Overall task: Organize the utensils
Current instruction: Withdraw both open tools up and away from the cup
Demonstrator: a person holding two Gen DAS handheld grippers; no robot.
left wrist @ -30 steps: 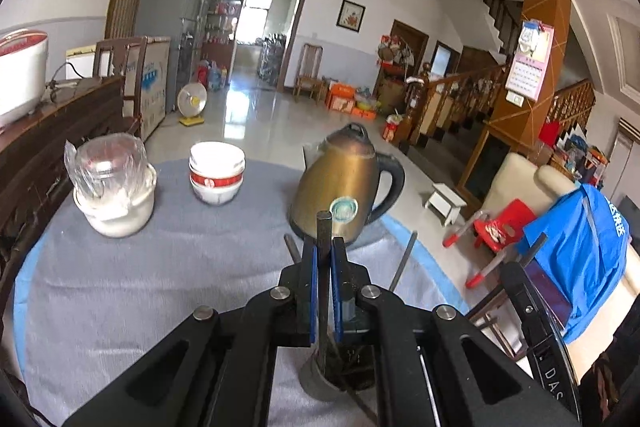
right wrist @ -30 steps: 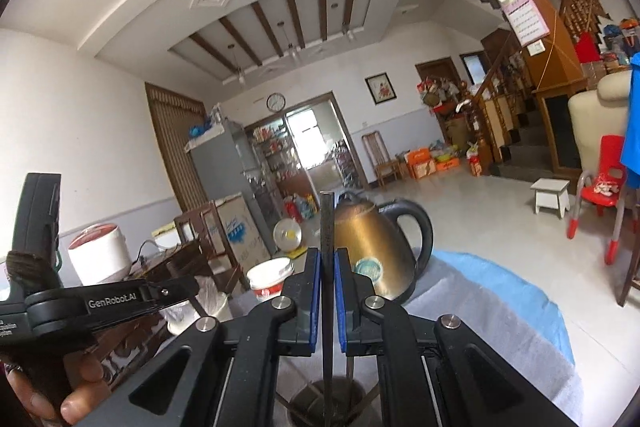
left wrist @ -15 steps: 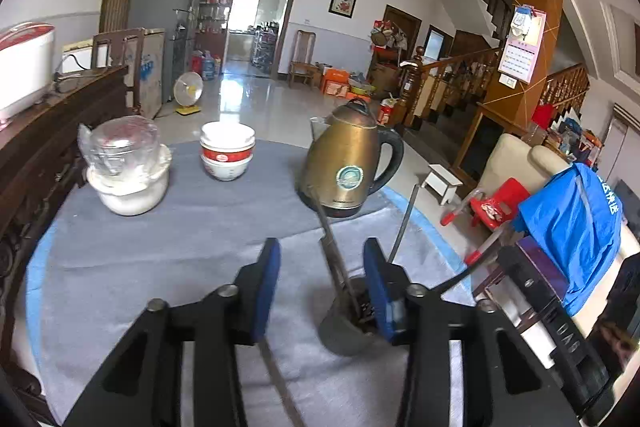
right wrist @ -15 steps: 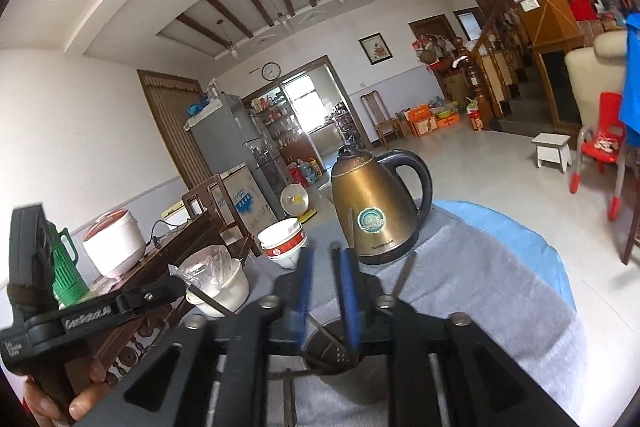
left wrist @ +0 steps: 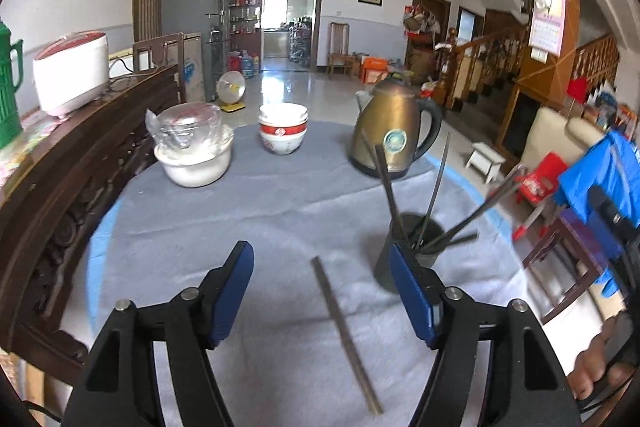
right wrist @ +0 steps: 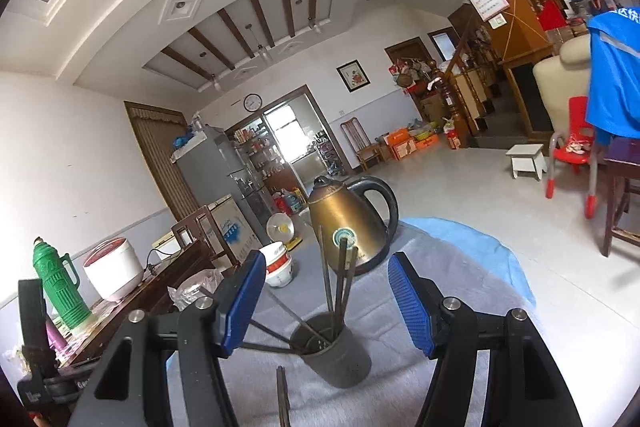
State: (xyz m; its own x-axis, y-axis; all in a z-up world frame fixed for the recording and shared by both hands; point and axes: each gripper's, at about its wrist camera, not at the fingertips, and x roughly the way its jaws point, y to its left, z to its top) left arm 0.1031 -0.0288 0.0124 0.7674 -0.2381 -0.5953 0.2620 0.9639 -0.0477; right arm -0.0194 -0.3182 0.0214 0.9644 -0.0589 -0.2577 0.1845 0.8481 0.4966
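A grey utensil cup (left wrist: 416,247) stands on the grey tablecloth (left wrist: 240,219) and holds several dark chopsticks (left wrist: 434,187) that lean outwards. It also shows in the right wrist view (right wrist: 334,355) with its chopsticks (right wrist: 340,279). One chopstick (left wrist: 344,331) lies flat on the cloth left of the cup; its end shows in the right wrist view (right wrist: 282,395). My left gripper (left wrist: 322,283) is open and empty above the lying chopstick. My right gripper (right wrist: 326,301) is open and empty, above the cup.
A brass kettle (left wrist: 394,131) stands behind the cup. Stacked red-and-white bowls (left wrist: 283,131) and a white bowl under a plastic-wrapped container (left wrist: 194,151) sit at the far left. A dark wooden sideboard (left wrist: 60,179) with a rice cooker (left wrist: 70,71) borders the table's left side.
Both grippers were shut on chopsticks over the cup a second ago. Both have opened and drawn back. The chopsticks now stand in the cup.
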